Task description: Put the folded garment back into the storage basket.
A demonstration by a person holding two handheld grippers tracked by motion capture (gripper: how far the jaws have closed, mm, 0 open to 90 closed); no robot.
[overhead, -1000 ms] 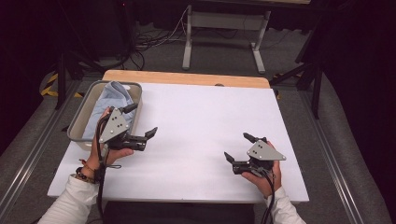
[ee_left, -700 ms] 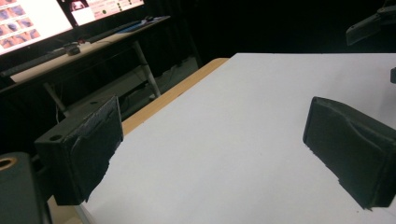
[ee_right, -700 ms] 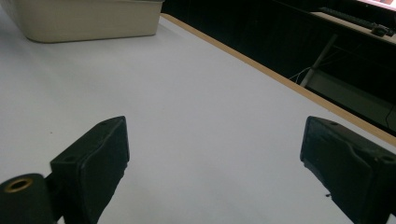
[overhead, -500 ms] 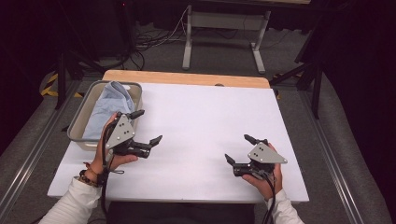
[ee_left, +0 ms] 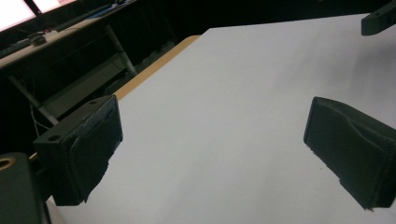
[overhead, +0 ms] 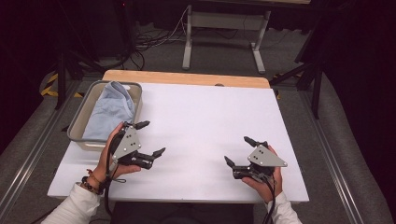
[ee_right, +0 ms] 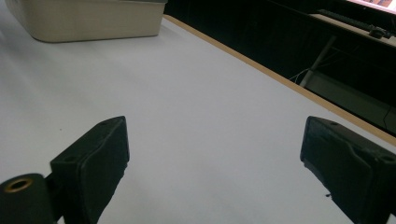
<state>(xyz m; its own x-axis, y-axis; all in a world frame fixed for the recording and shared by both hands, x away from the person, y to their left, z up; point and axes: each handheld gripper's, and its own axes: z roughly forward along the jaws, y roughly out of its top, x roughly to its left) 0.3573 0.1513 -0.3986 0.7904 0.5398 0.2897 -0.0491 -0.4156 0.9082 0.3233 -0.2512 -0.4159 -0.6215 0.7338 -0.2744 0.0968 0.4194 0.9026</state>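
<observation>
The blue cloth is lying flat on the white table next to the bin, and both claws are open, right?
Not quite. The blue cloth lies inside the bin, not on the white table; the high view shows it. Both the left claw and the right claw are indeed open.

We saw a lab or recording studio, not a home. A white table [overhead: 205,121] with a wooden far edge stood on grey carpet, dark curtains or walls all round. Loose cables [overhead: 154,39] ran over the floor behind it, beside a metal desk frame [overhead: 224,28]. Black stand legs [overhead: 308,70] stood at the right, and yellow-black hazard tape [overhead: 50,83] marked the floor at the left. In the right gripper view a desk with a keyboard [ee_right: 355,21] stood further back.
</observation>
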